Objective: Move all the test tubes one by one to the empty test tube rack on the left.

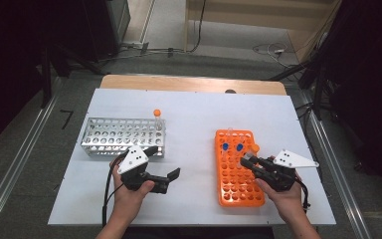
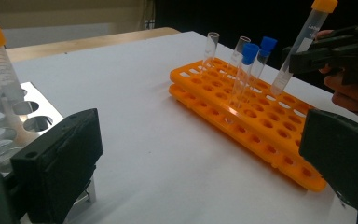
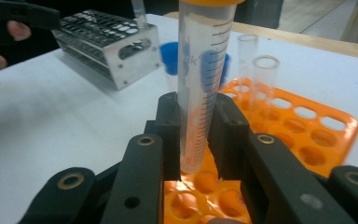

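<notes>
The right gripper (image 3: 196,135) had its jaws pinched on the orange-capped tube (image 3: 204,84), held upright just over the orange rack (image 1: 238,169). Close beside it in that rack stood two blue-capped tubes (image 2: 249,70) and two open clear tubes (image 2: 210,46). Across the white tabletop (image 1: 194,114), the left gripper (image 1: 166,174) sat with jaws spread and nothing between them, near the metal rack (image 1: 122,137), which carried another orange-capped tube (image 1: 157,118).
</notes>
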### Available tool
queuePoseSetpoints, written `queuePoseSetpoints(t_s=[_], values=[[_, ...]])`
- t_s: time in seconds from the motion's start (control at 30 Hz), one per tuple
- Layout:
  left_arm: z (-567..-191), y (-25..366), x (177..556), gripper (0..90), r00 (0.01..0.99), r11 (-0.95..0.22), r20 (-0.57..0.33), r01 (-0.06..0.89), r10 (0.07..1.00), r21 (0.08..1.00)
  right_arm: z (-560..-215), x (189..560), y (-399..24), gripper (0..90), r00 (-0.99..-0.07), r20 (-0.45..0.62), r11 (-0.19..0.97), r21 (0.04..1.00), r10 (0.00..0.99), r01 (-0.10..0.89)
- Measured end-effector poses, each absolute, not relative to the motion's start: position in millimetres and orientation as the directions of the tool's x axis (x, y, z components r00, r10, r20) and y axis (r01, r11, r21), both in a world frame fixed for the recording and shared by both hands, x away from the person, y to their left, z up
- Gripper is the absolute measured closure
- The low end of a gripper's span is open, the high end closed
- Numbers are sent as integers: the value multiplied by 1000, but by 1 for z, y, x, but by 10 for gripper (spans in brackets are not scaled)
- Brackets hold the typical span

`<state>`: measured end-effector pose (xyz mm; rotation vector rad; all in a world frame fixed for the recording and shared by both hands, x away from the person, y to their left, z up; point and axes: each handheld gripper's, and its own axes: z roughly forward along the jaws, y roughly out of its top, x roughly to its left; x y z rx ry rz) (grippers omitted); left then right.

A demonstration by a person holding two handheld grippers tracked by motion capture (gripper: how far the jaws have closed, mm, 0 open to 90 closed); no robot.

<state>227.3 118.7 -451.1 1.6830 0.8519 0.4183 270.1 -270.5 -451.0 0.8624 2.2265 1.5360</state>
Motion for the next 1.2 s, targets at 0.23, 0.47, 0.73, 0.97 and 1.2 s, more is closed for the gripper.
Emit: queuePoseSetpoints(t_s=[0.23, 0.47, 0.73, 0.97, 1.2], values=[[-450, 111, 227, 0, 686, -84, -165, 315, 709, 946, -447, 265, -251, 729, -799, 100, 266, 913, 592, 311], [-448, 103, 226, 0, 698, -78, -172, 312, 695, 947, -449, 261, -232, 729, -816, 120, 278, 904, 565, 326], [-445, 90, 225, 73, 713, -68, -214, 345, 668, 936, -453, 254, -210, 729, -843, 134, 304, 893, 522, 331], [-443, 71, 222, 201, 751, -105, -207, 345, 627, 933, -456, 245, -190, 729, -869, 130, 338, 886, 478, 319], [-443, 60, 221, 419, 801, -110, -225, 339, 554, 935, -460, 239, -180, 730, -886, 122, 371, 876, 448, 308]])
